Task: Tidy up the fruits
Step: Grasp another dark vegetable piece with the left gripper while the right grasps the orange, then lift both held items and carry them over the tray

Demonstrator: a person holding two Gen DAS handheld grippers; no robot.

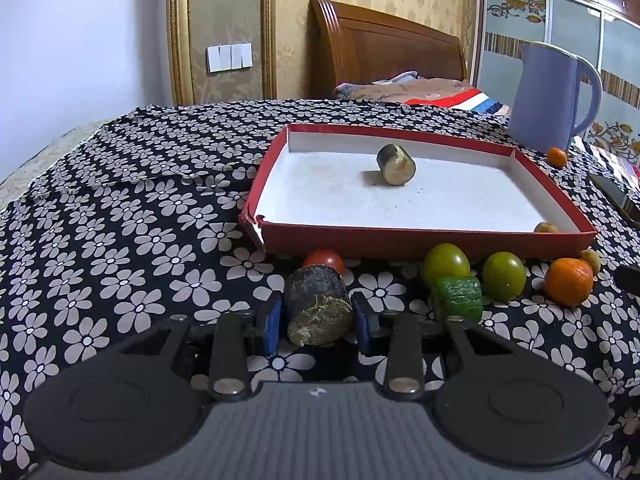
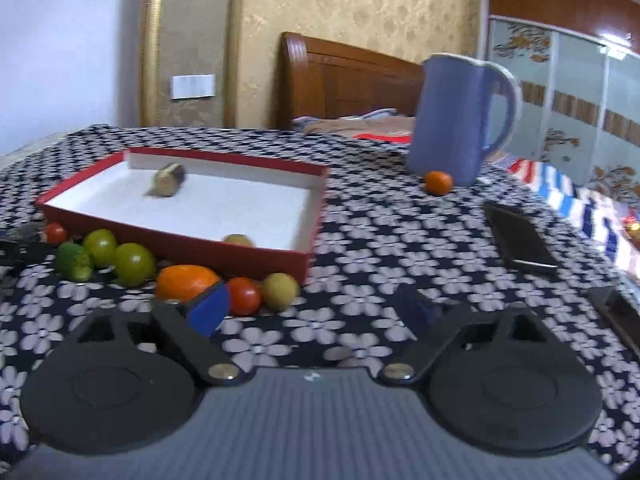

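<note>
My left jaws [image 1: 318, 316] clamp a dark cut cylinder [image 1: 318, 306] just short of the red tray [image 1: 424, 240], where 1 matching piece [image 1: 396, 164] already lies; my right jaws [image 2: 316, 310] stand apart, empty, beside loose fruit on the bench [image 2: 360, 240].

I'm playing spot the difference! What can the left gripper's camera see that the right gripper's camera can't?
Only the left wrist view shows the left gripper shut on a dark cut chunk. Only the right wrist view shows the right gripper, jaws apart with nothing between them, and a second red tomato beside the yellowish fruit. Both show the red tray with another dark chunk inside, the blue jug, two green tomatoes and the orange.
</note>
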